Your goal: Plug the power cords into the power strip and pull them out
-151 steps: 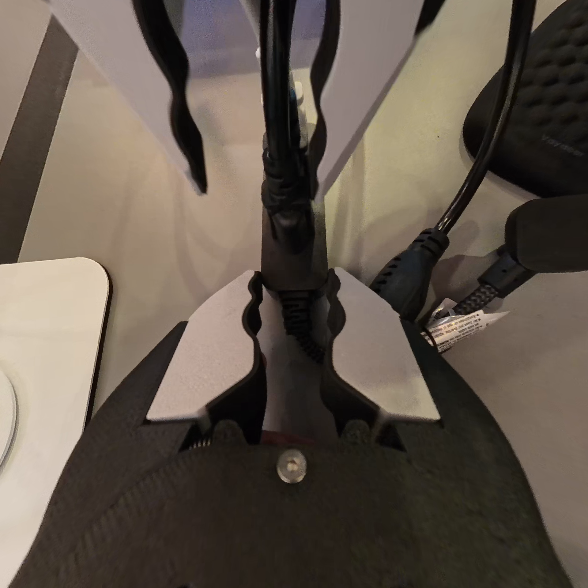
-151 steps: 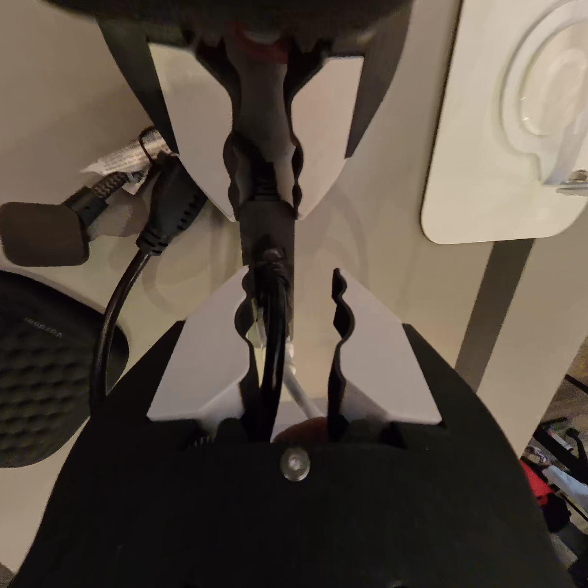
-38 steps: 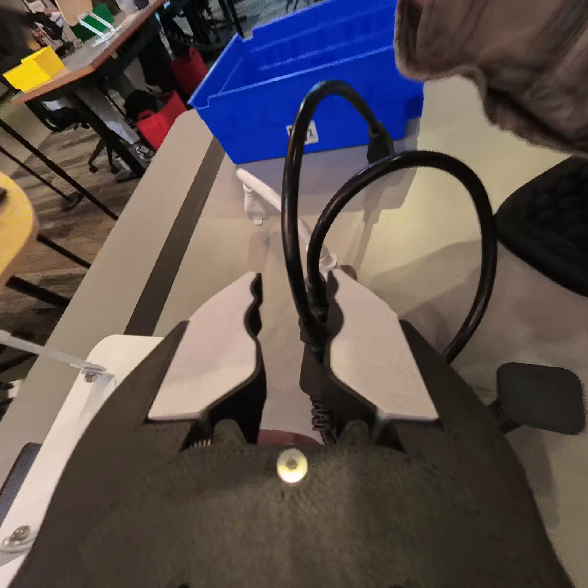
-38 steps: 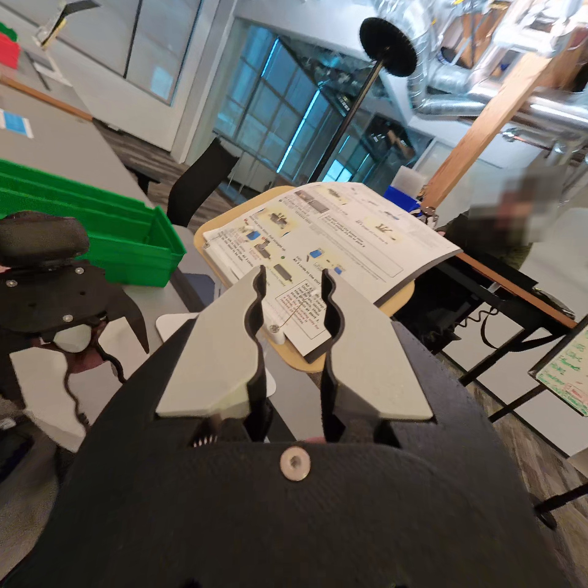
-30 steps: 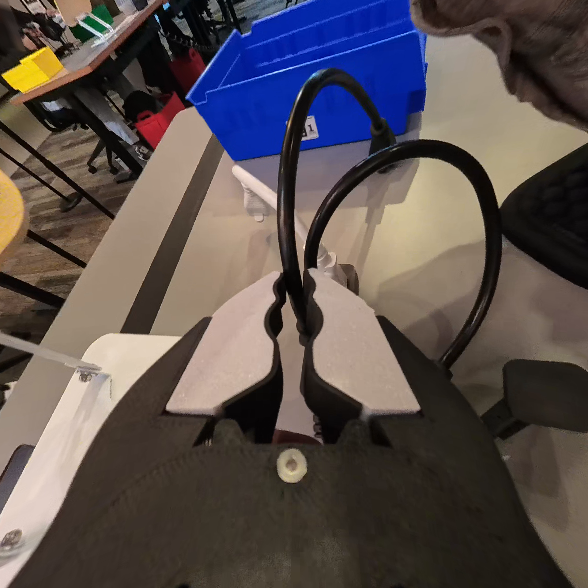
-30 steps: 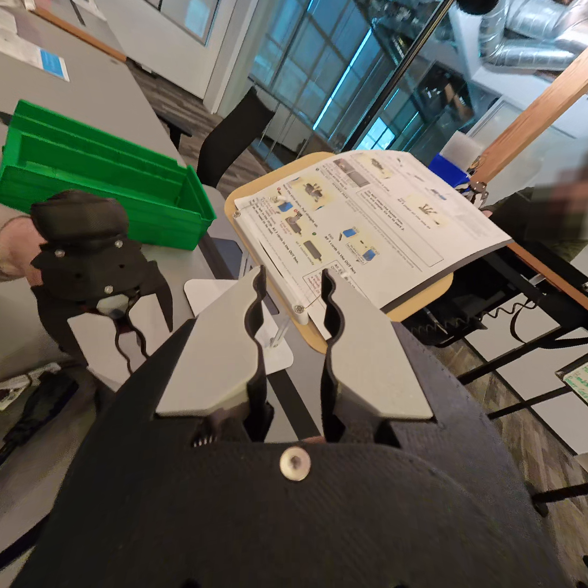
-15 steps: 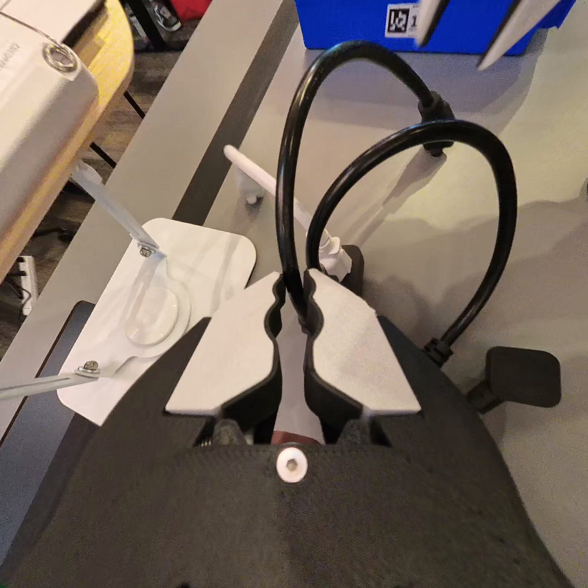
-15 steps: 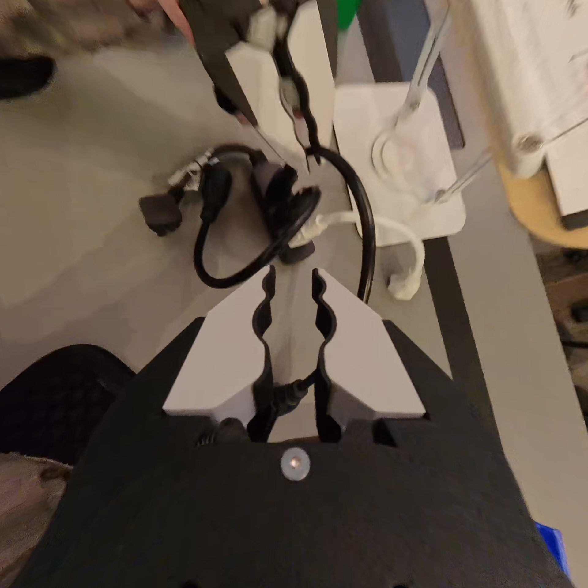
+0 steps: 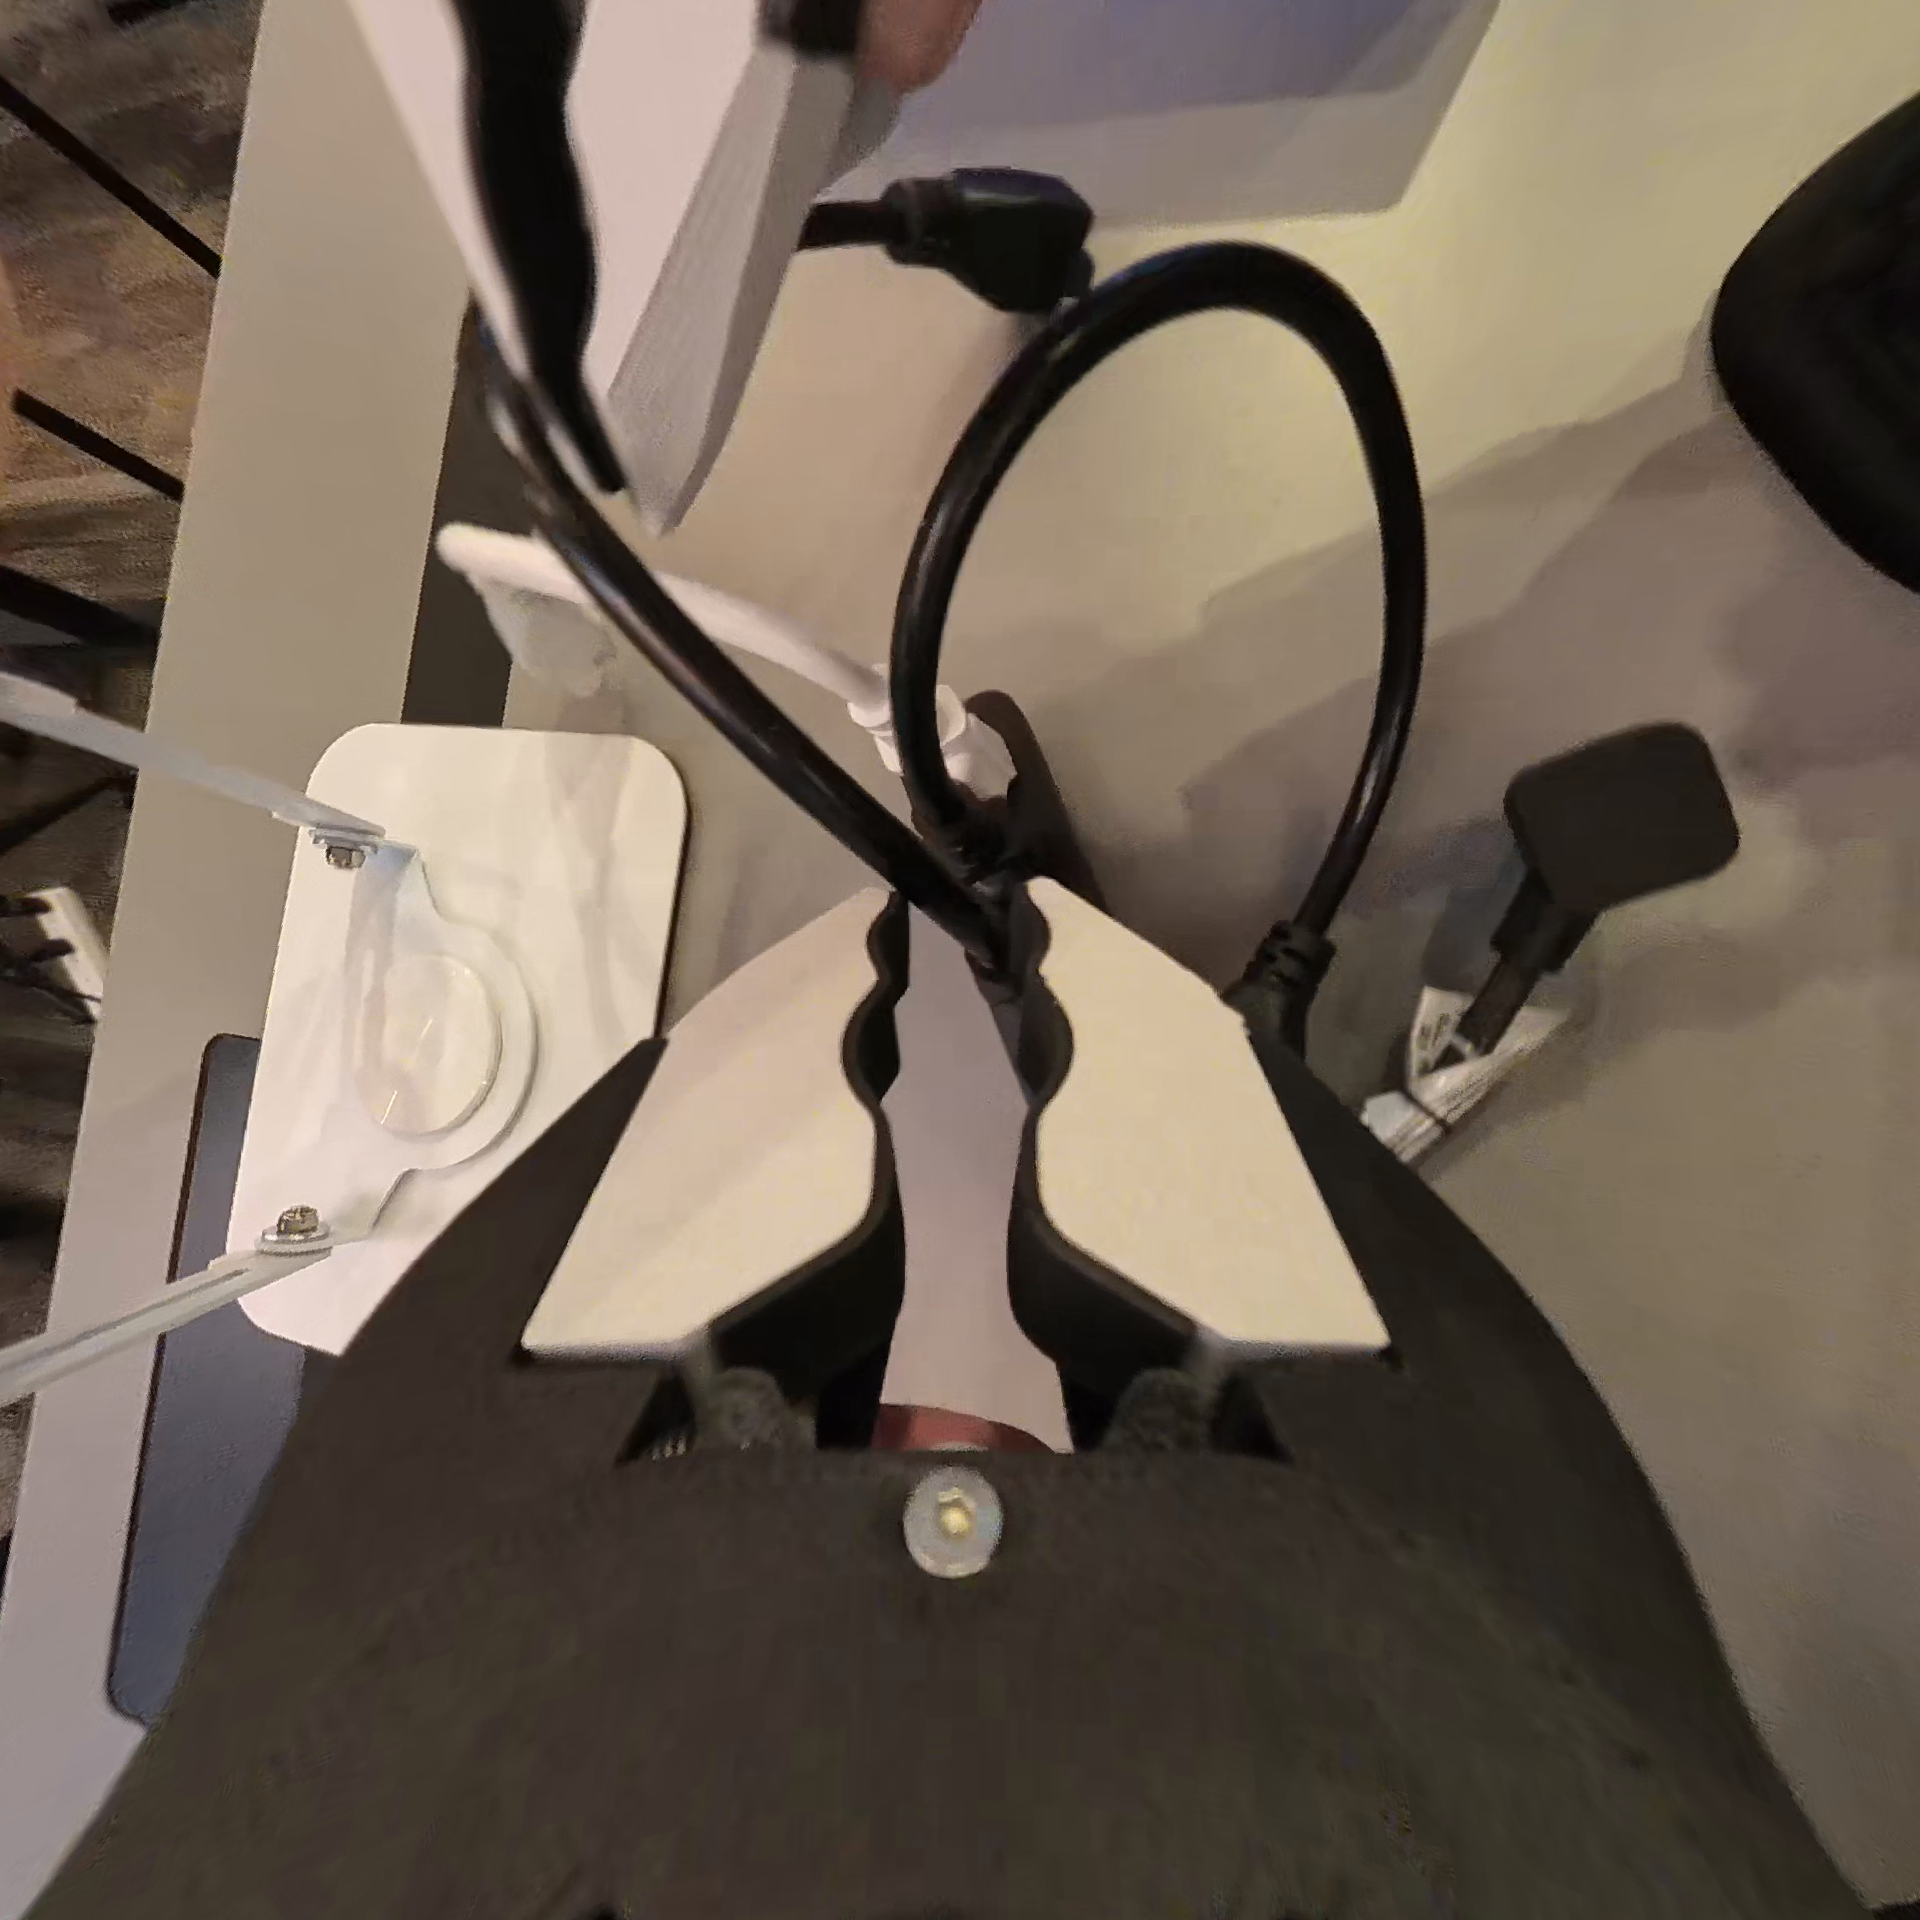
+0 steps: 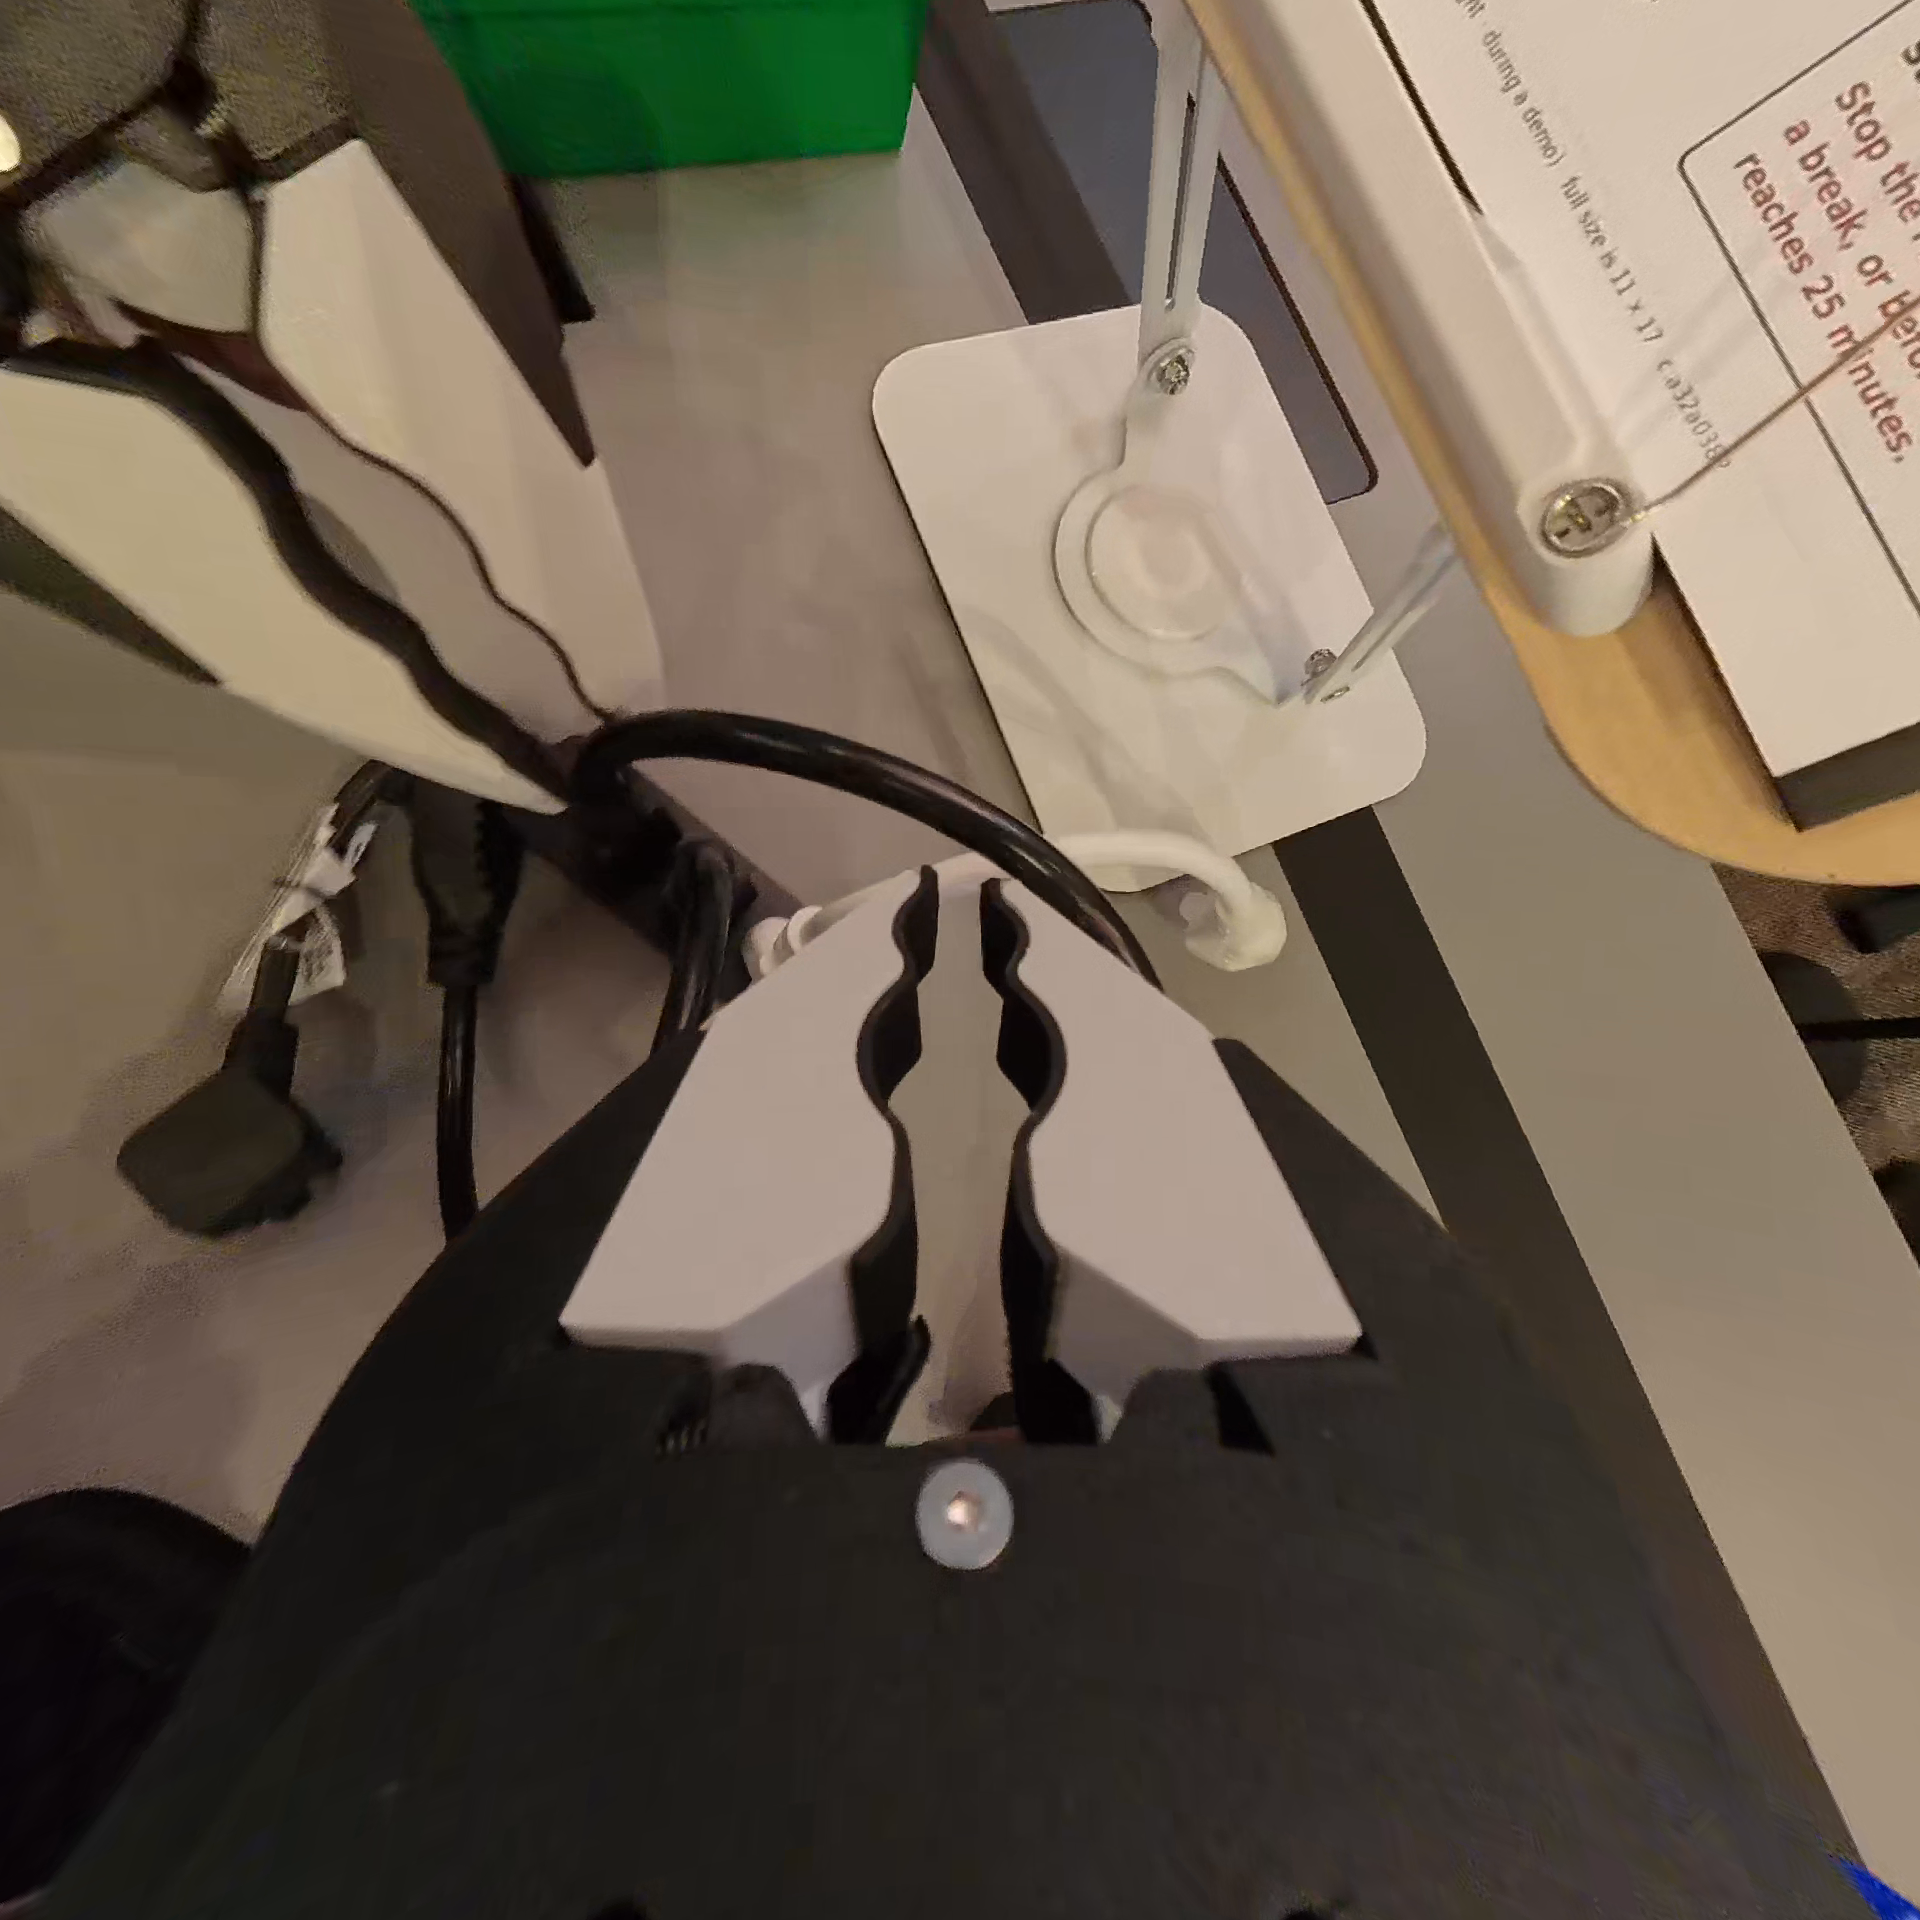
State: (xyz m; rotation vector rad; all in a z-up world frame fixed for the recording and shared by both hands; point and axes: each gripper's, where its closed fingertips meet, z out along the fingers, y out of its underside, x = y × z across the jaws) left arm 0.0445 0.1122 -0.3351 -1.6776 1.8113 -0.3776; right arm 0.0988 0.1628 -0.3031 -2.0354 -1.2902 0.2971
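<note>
Both apart: left hand-held gripper (image 9: 961,914), right hand-held gripper (image 10: 958,883), above grey table (image 10: 779,582)

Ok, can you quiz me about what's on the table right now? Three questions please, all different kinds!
1. True or false: the bin at the back is red.
2. Pick one: the thin cable lying beside the stand base is A) white, B) black, C) blue.
3. Fill the gap: the thick black cord bends up off the table into a ____.

Key: 1 false, it is green. 2 A. 3 loop.
</note>
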